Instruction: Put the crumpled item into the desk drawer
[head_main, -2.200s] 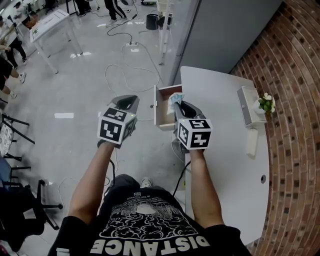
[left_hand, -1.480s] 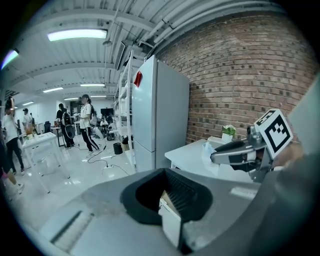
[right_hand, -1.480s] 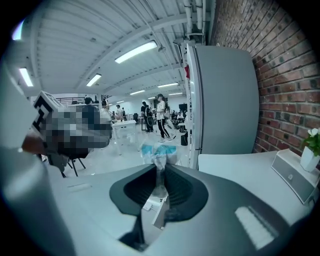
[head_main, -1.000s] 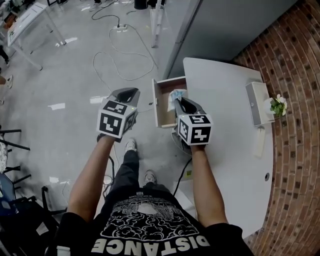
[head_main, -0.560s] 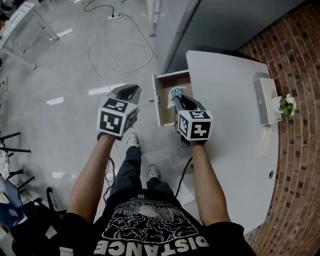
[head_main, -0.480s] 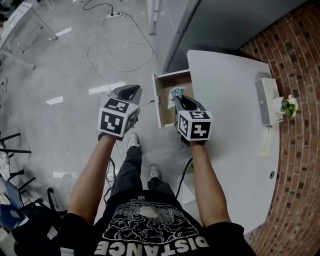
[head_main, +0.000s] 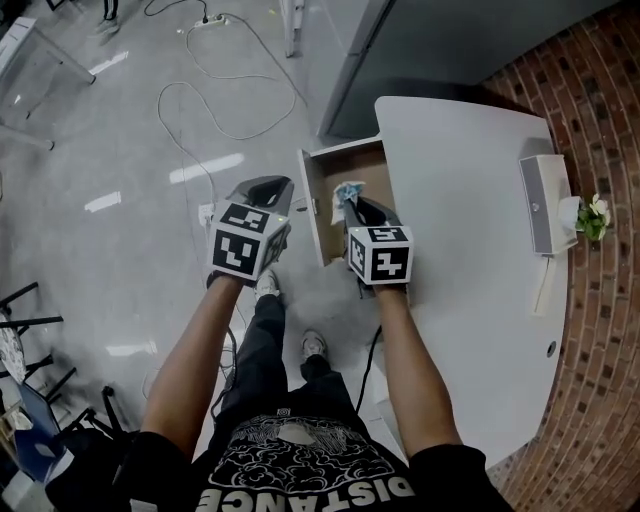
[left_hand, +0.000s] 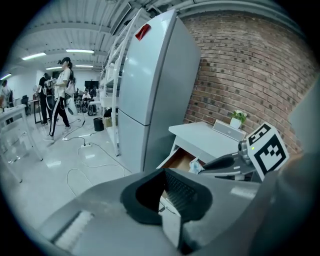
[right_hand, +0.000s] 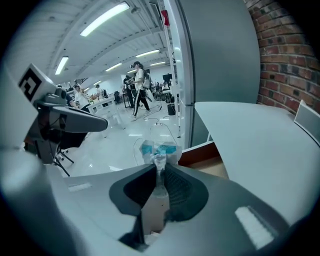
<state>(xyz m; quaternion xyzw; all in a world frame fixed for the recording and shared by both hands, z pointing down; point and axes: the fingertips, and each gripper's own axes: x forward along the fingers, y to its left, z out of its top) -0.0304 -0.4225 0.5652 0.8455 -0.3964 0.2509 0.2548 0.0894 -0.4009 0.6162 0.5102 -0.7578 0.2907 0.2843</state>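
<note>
The crumpled item (head_main: 346, 190), a white and blue wad, is pinched at the tips of my right gripper (head_main: 352, 205). In the right gripper view the crumpled item (right_hand: 159, 149) sticks up from the right gripper (right_hand: 159, 162), whose jaws are shut on it. It hangs over the open wooden drawer (head_main: 318, 205) at the left edge of the white desk (head_main: 470, 230). My left gripper (head_main: 272, 185) hovers left of the drawer front, holding nothing, jaws together. From the left gripper (left_hand: 164, 172) I see the drawer (left_hand: 180, 159) and the crumpled item (left_hand: 195, 164).
A tall grey cabinet (head_main: 450, 40) stands behind the desk. A white box (head_main: 543, 205) and a small flower pot (head_main: 597, 212) sit at the desk's far right by the brick wall. Cables (head_main: 210, 110) lie on the floor. People (left_hand: 60, 100) stand far off.
The head view has swung a little. My right gripper still holds the item over the drawer; my left gripper has drifted slightly nearer the drawer front.
</note>
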